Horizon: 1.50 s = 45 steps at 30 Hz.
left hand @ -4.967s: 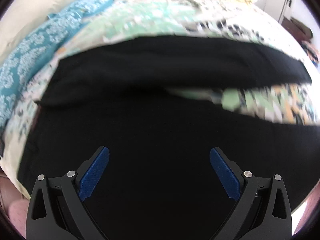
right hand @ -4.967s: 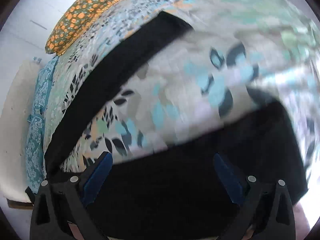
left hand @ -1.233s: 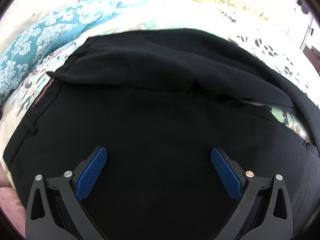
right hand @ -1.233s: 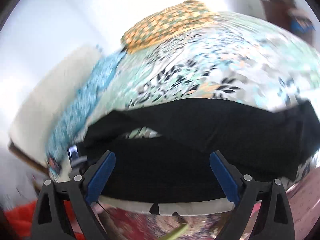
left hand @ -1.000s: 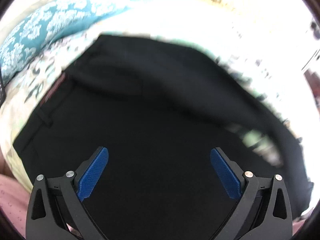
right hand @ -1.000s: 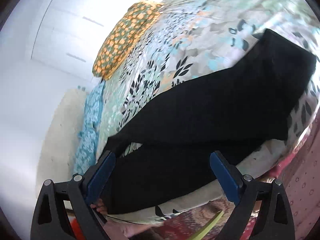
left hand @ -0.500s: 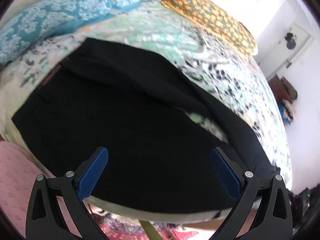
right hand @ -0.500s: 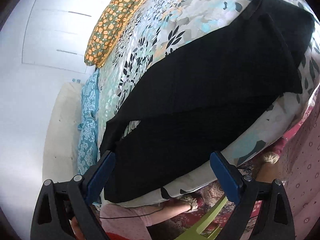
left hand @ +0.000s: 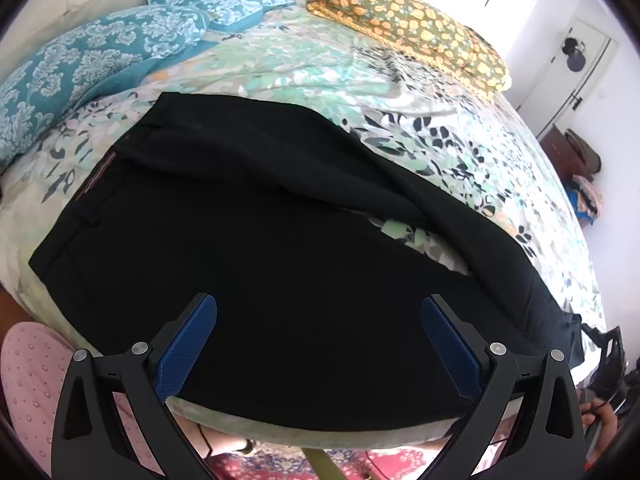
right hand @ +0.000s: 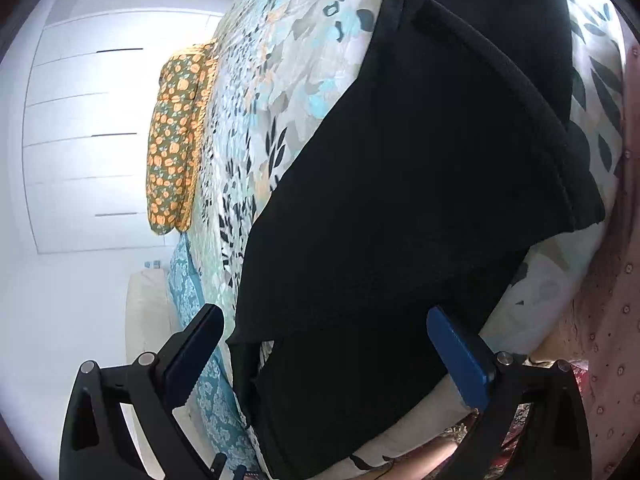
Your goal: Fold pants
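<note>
From your left wrist view, the left hand-held gripper (left hand: 319,340) hangs above the near edge of the bed (left hand: 280,60), jaws spread wide and holding nothing. The black pants (left hand: 260,248) lie flat on the floral bedspread along that near edge, waistband (left hand: 94,184) toward the left end by the teal pillow (left hand: 92,56), legs running to the right. The far leg overlaps the near one only partly; a wedge of bedspread shows between them past the crotch. An orange-patterned pillow (left hand: 416,20) sits at the far edge, well apart.

From your right wrist view, the right hand-held gripper (right hand: 325,352) is likewise wide apart and empty, looking along the length of the pants (right hand: 400,200) with the leg hems (right hand: 520,92) at the far end of the frame.

The legs look laid together but not squared, so I'd judge alignment comes first. Take the waistband corner with the left, the hem with the right, pinch both layers, and draw the edges flush before folding lengthwise. Lift low, or the limp cloth will slide off the bed's near edge.
</note>
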### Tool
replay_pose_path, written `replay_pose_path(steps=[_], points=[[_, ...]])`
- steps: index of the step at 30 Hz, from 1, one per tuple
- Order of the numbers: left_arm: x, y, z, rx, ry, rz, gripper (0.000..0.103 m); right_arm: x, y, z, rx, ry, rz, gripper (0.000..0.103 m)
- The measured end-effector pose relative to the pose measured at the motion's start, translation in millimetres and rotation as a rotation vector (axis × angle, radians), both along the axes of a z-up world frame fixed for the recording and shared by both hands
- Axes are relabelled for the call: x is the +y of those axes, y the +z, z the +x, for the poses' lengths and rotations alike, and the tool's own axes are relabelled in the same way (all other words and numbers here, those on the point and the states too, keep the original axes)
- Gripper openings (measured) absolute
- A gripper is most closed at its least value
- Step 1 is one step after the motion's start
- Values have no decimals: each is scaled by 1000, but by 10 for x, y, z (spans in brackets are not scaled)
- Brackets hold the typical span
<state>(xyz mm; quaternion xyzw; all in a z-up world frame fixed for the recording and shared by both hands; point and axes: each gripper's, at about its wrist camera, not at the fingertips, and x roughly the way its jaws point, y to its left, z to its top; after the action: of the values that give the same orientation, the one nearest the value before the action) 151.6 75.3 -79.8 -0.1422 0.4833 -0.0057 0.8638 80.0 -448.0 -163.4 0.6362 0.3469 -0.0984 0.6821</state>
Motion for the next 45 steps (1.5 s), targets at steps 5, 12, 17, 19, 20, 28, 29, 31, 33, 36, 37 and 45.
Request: replay_pose_path(steps=[5, 12, 17, 19, 20, 28, 29, 31, 33, 36, 37, 45], points=[[12, -96, 75, 20, 17, 12, 102, -144, 46, 38, -1, -65, -103, 101], [-37, -401, 270, 124, -15, 82, 102, -327, 223, 186, 41, 53, -309, 6], [123, -231, 880, 91, -11, -15, 102, -264, 1093, 260, -139, 215, -503, 5], [244, -193, 1275, 88, 5, -105, 102, -219, 1476, 278, -218, 277, -571, 5], [336, -227, 1545, 104, 24, -173, 102, -188, 1638, 289, -249, 306, -602, 5], [682, -600, 2477, 255, 205, -365, 102, 109, 2312, 95, -415, 459, -691, 5], [690, -608, 2514, 255, 208, -359, 102, 163, 2323, 64, -433, 471, -690, 5], [690, -623, 2564, 264, 199, -344, 102, 180, 2359, -45, -471, 497, -687, 5], [704, -619, 2613, 268, 196, -327, 102, 205, 2406, -130, -496, 533, -697, 5], [763, -614, 2618, 259, 199, -321, 96, 173, 2444, -231, -538, 577, -689, 5], [781, -640, 2614, 270, 201, -322, 69, 152, 2446, -257, -545, 588, -682, 5], [1088, -50, 2087, 52, 210, -426, 4, -127, 2328, 195, -484, 539, -734, 5]])
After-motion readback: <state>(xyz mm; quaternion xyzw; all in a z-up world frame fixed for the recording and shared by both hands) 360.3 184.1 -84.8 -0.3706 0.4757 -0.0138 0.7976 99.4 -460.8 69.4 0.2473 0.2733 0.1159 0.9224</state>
